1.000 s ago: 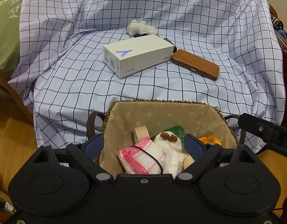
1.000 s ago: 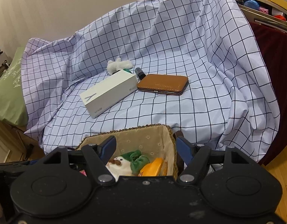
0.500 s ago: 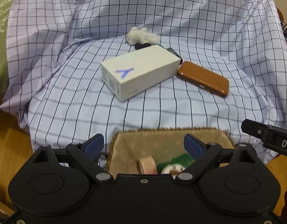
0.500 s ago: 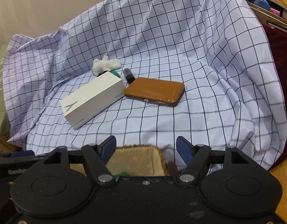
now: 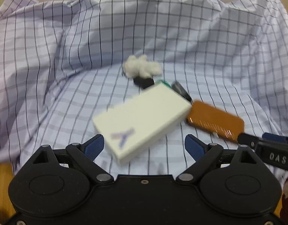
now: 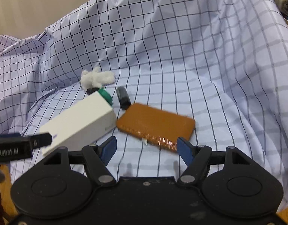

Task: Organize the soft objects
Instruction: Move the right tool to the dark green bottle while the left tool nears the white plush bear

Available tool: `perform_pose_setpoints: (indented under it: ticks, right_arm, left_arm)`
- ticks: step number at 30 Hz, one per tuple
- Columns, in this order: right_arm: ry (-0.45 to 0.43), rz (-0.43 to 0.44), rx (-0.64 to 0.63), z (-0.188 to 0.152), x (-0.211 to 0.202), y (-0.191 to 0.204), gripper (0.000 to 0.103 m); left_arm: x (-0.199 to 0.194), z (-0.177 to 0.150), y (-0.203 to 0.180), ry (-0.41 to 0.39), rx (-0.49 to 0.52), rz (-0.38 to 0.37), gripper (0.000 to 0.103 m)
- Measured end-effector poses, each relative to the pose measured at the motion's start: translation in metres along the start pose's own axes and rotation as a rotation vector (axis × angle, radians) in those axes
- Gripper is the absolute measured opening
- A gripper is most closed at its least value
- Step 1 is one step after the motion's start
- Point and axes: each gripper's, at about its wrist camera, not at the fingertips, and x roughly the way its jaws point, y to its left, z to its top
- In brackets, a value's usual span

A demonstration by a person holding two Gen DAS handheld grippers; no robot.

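The white fluffy toy [image 5: 142,69] lies at the back of the checked cloth [image 5: 69,60], its long axis running left to right, touching a small black object [image 5: 143,81] just in front of it. The white box [image 5: 142,120] sits between it and the left gripper [image 5: 144,146], whose jaws stand wide apart and empty. The right gripper [image 6: 146,148], also spread and empty, faces the brown case [image 6: 156,124], with the toy up to its left. The left gripper looks nearer in line, though it would have to reach over the box.

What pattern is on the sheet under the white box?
A dark grid check on the pale lilac sheet, clearest in the right wrist view.
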Motion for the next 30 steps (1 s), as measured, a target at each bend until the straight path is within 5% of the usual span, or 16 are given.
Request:
perform_pose_setpoints:
  ticks: [14,30]
  right_arm:
    - [0.076,0.024,-0.046,0.082,0.107,0.018,0.070]
    - [0.205,0.065,-0.178,0.100,0.177,0.039,0.070]
  left_arm:
    - [0.099,0.093,0.011,-0.049,-0.089,0.031,0.090]
    - [0.156,0.085,0.017,-0.143,-0.141,0.059,0.091]
